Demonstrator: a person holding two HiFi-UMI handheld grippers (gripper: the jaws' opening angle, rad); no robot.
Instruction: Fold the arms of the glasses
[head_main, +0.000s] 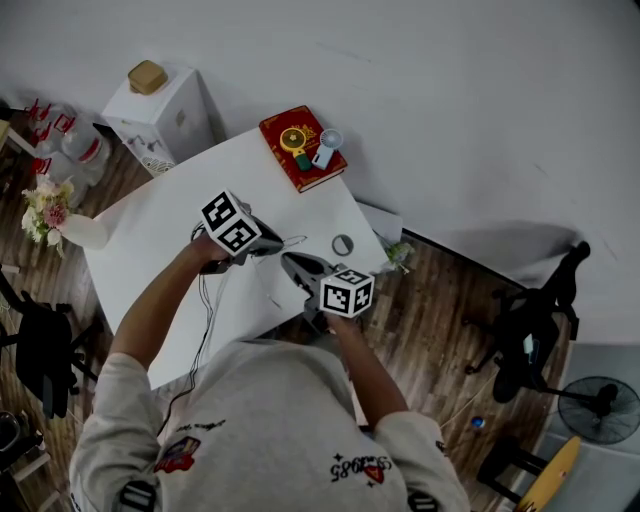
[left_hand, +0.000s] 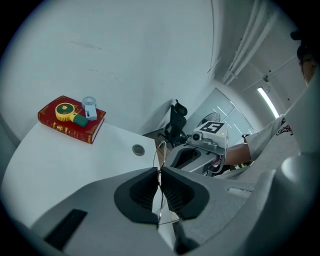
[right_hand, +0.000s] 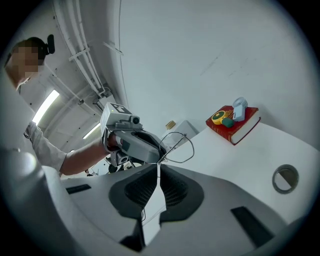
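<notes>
A pair of thin wire-framed glasses (head_main: 292, 241) is held in the air over the white table (head_main: 150, 230), between both grippers. My left gripper (head_main: 272, 247) comes in from the left. In the left gripper view the left gripper (left_hand: 159, 171) is shut on the glasses (left_hand: 164, 144), whose wire runs upright between the pads. My right gripper (head_main: 288, 260) meets it from the right. In the right gripper view the right gripper (right_hand: 158, 166) is shut on a thin wire part of the glasses (right_hand: 178, 147); one lens loop shows just past the tips. Which part each gripper grips is too fine to tell.
A red book (head_main: 303, 147) with small items on top lies at the table's far edge. A grey tape ring (head_main: 343, 244) sits near the right edge, close to the grippers. Flowers (head_main: 45, 205) stand at the left corner. A white cabinet (head_main: 160, 115) and black chairs (head_main: 530, 330) surround the table.
</notes>
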